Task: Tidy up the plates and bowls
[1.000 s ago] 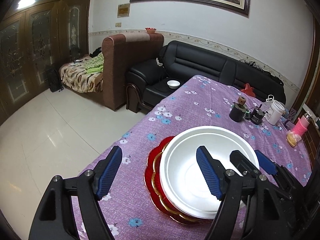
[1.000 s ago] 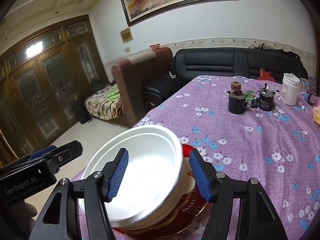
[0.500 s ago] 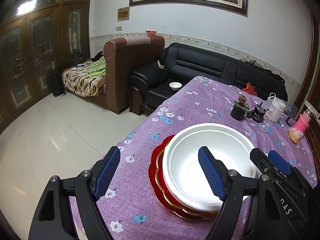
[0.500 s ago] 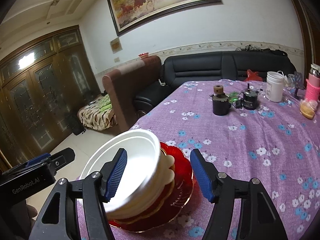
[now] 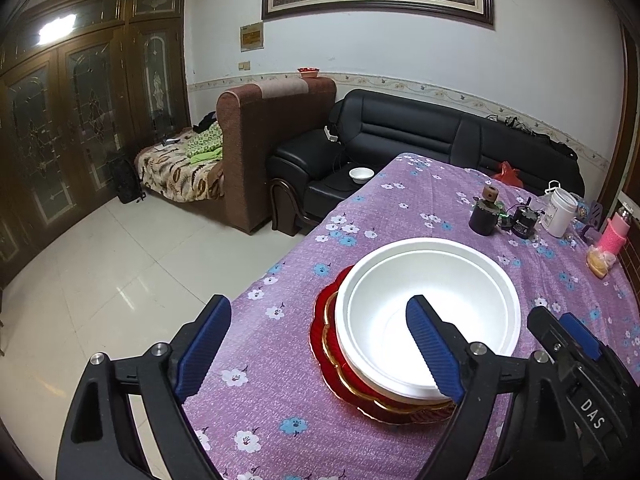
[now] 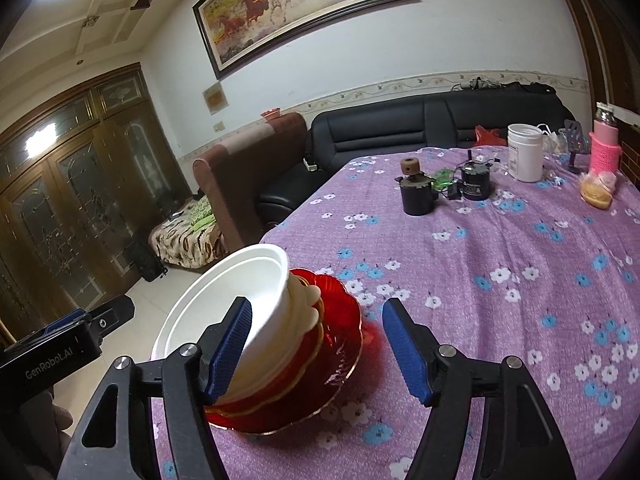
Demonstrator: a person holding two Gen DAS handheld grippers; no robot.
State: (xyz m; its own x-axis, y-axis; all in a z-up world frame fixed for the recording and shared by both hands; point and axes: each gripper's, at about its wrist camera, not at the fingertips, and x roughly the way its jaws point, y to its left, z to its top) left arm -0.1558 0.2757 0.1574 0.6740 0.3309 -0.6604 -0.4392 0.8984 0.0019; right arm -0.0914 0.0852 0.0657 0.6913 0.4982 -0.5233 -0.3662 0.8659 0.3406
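Observation:
A white bowl sits on top of a stack of white dishes and a red gold-rimmed plate on the purple floral tablecloth. My left gripper is open and empty, its right finger over the bowl's near rim. In the right wrist view the same bowl and red plate sit left of centre. My right gripper is open and empty, just in front of the stack, its left finger against the bowl's side in the image.
At the table's far end stand a dark cup, a small black motor, a white jar, a pink bottle and a bagged bun. A black sofa and brown armchair lie beyond. The table edge drops off at left.
Both grippers have pulled back and up from the stack, which looks smaller and farther. The right view has swung right, leaving the bowl at its left finger.

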